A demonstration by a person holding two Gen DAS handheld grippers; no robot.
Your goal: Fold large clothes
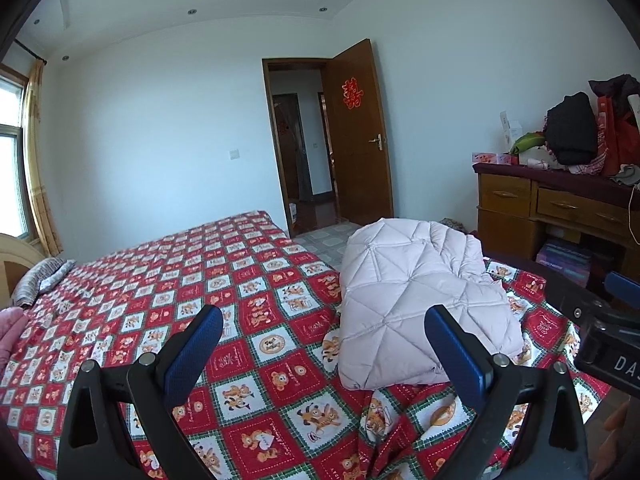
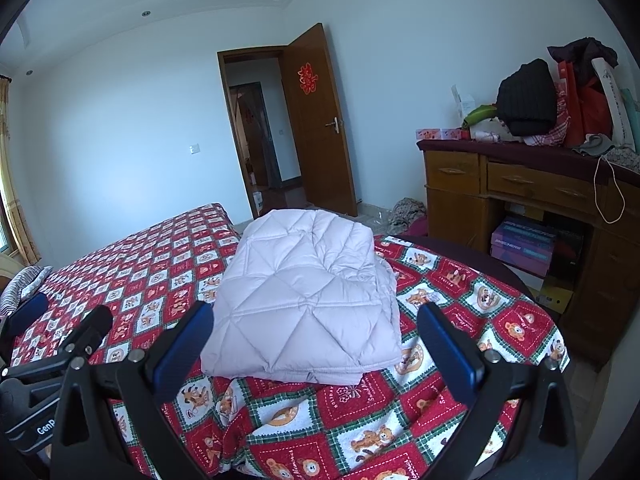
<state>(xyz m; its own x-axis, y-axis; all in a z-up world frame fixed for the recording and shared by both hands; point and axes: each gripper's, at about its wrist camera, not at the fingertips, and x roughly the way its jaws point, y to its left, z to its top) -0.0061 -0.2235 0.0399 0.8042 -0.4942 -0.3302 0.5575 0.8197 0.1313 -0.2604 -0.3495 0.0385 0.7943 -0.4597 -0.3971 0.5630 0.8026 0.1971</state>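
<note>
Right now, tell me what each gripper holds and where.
Nothing. The left gripper and right gripper are both open, apart from the folded jacket on the bed.

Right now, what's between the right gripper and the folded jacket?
Only bare bedspread: in the right wrist view, the open right gripper sits just short of the jacket, nothing else between.

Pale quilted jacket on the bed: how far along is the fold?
Done: the pale lilac quilted jacket lies as a compact layered bundle on the red checked bear-print bedspread. In hand: nothing; the left claw and right claw are both open, clear of it. Left: perhaps squaring the loose rumpled far edge.
</note>
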